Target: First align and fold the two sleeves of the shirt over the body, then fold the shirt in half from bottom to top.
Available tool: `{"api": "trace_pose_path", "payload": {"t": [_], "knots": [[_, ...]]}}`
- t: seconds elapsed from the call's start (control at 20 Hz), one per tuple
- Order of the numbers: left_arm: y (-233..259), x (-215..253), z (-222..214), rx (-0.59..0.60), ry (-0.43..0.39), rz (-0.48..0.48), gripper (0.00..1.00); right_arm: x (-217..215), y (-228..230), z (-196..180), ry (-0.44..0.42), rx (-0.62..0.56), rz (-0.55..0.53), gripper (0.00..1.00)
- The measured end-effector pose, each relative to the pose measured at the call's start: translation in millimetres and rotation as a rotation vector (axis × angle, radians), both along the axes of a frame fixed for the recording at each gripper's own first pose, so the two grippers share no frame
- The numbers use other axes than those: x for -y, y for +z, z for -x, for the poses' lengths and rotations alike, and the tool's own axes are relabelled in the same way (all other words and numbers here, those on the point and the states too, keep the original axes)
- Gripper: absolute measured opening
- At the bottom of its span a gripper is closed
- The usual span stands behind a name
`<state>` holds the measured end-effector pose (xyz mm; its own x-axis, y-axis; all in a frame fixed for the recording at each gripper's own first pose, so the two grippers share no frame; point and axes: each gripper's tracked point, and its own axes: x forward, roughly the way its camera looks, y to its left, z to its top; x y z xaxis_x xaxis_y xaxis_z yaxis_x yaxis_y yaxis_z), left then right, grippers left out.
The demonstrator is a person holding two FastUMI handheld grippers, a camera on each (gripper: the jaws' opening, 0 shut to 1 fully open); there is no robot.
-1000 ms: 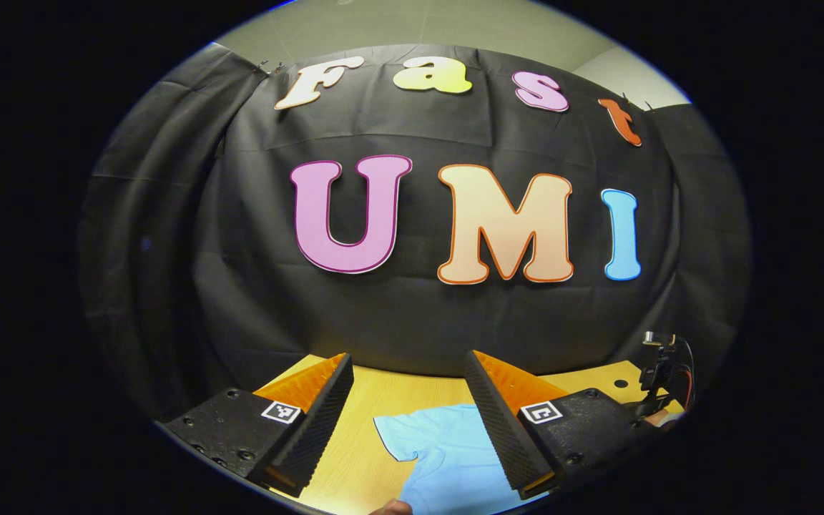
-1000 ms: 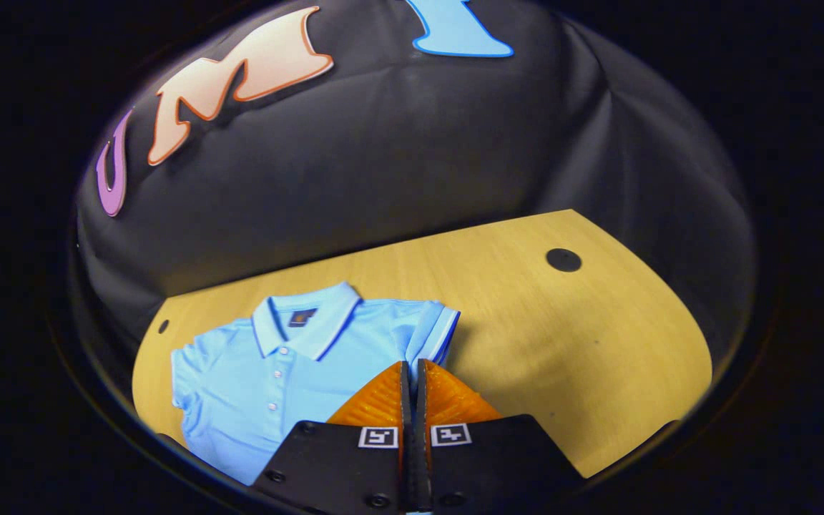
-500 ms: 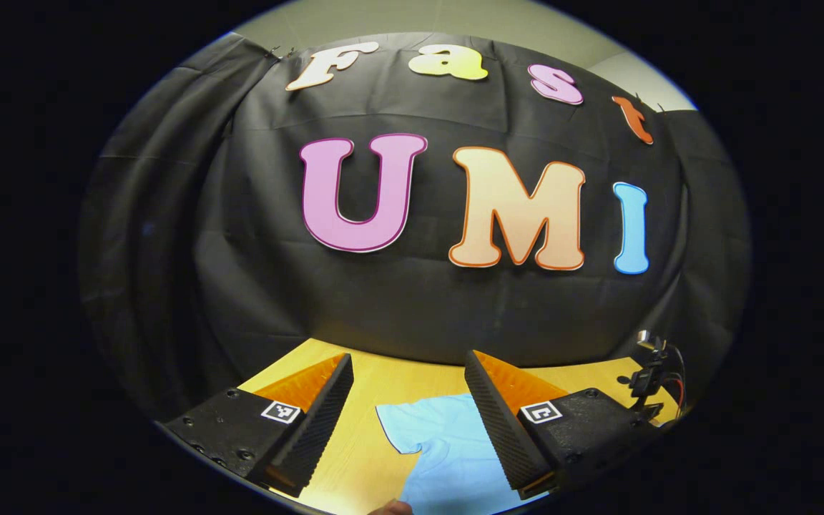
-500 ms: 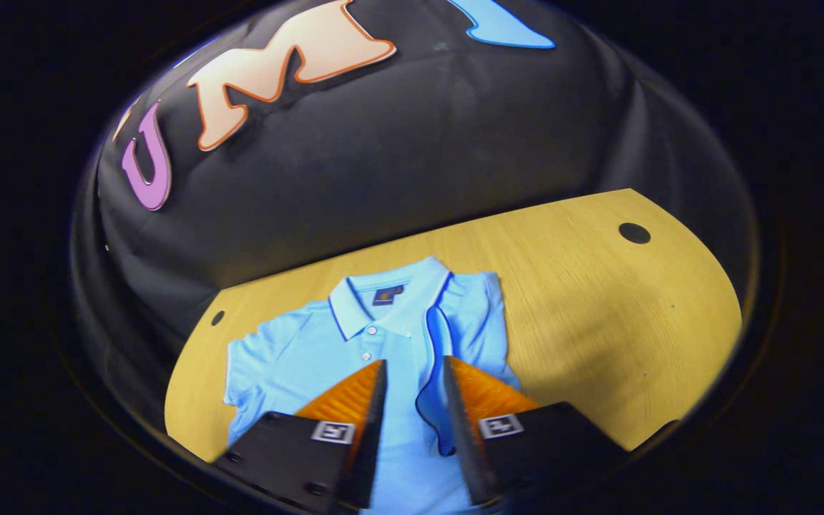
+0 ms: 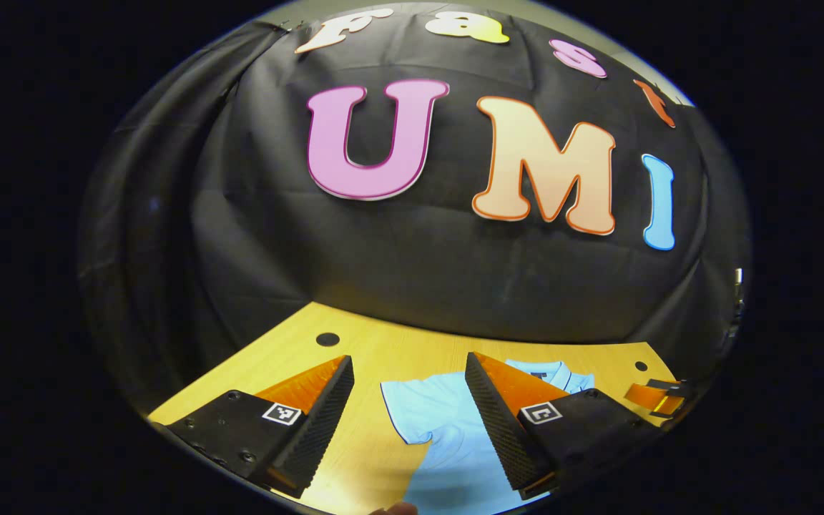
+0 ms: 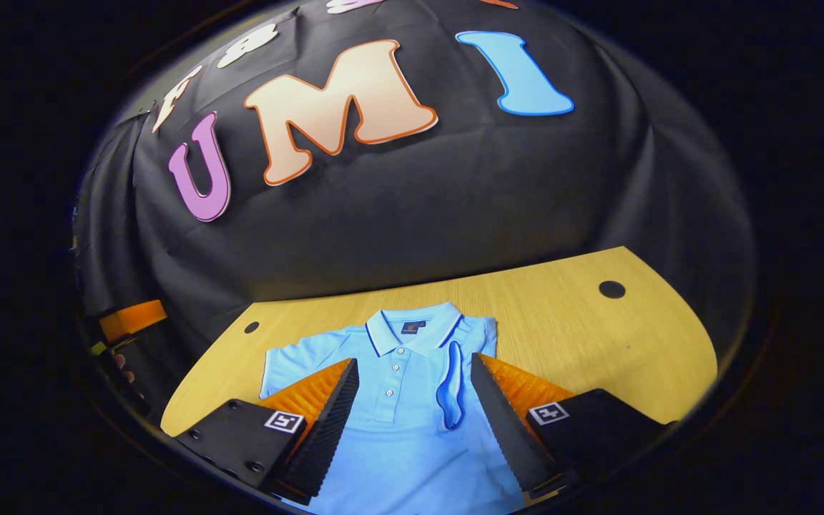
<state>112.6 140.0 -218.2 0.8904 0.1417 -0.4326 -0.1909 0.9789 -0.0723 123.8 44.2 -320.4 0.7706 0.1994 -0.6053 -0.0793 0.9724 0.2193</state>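
My left gripper [image 5: 408, 411] and right gripper [image 6: 412, 422], both spread and empty, hover over the polo shirt [image 6: 398, 400] lying on the table [image 6: 598, 343]. Soft, light fabric, likely floppy; I'd pinch the unfolded sleeve [image 5: 412, 404] at its cuff.

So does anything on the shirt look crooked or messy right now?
One thing: on the light blue polo shirt, the folded-in sleeve lies bunched in a narrow, rumpled strip beside the button placket instead of flat. The other sleeve is spread out, not yet folded. Both the left gripper and right gripper are open.
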Motion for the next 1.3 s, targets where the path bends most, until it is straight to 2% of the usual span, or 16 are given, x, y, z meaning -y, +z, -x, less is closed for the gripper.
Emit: {"api": "trace_pose_path", "payload": {"t": [0.3, 0.5, 0.8, 1.05, 1.3], "knots": [[-77.1, -4.7, -20.0, -0.153, 0.015, 0.069, 0.95, 42.3, 17.0, 44.5, -0.033, 0.002, 0.051, 0.98], [-126.8, -4.5, -38.9, -0.245, 0.026, 0.072, 0.95, 71.3, 11.1, 71.3, -0.081, -0.041, 0.085, 0.98], [-190.9, -9.1, -45.2, -0.383, 0.062, 0.046, 0.95, 91.7, 9.6, 86.2, -0.115, -0.069, 0.108, 0.98], [-221.9, -10.6, -37.7, -0.463, 0.082, 0.03, 0.95, 99.8, 12.9, 90.5, -0.124, -0.07, 0.118, 0.98], [-222.7, -8.5, -39.8, -0.473, 0.067, 0.002, 0.96, 106.0, 8.7, 97.3, -0.129, -0.085, 0.122, 0.98]]}}
